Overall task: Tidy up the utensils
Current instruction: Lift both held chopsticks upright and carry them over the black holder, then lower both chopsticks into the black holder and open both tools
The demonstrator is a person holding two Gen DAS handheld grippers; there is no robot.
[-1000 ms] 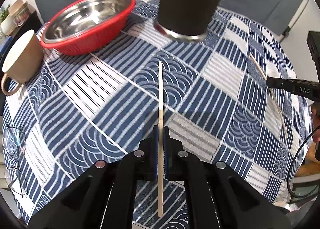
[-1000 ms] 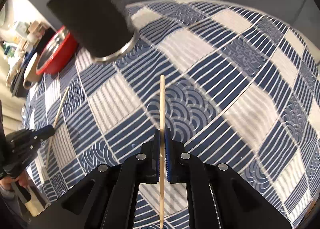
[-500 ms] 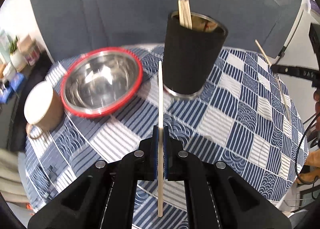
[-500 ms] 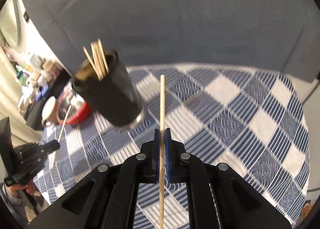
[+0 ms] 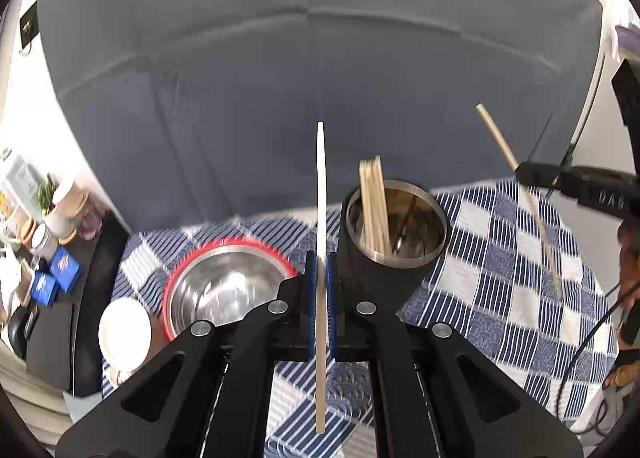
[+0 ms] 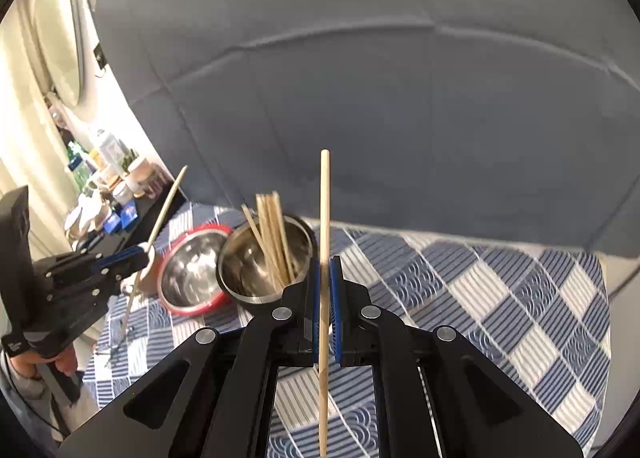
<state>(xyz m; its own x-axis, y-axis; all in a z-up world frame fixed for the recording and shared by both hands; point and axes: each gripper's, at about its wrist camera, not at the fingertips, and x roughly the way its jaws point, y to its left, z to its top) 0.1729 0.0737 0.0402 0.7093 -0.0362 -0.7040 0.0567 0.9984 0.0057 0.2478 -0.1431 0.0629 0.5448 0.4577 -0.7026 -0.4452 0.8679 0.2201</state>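
Observation:
My left gripper (image 5: 320, 258) is shut on a pale wooden chopstick (image 5: 321, 186) that stands upright between its blue pads, high over the table. Just right of it stands a black cup (image 5: 380, 278) with a steel lining, holding several chopsticks (image 5: 374, 198). My right gripper (image 6: 325, 264) is shut on a second chopstick (image 6: 325, 210), also upright, with the same black cup (image 6: 256, 298) just left of its fingers. Each gripper shows in the other's view: the right gripper (image 5: 524, 172) at the far right, the left gripper (image 6: 148, 254) at the far left.
A red bowl (image 5: 188, 270) with a steel inside sits left of the cup on the blue-and-white checked tablecloth (image 5: 500, 298). A cream mug (image 5: 124, 334) stands at the table's left edge. A grey sofa (image 5: 320, 78) fills the background; a cluttered shelf (image 6: 104, 186) is at left.
Both grippers have risen well above the table with their chopsticks held, and the view has tipped up from the cloth. The cup's open mouth now shows below both.

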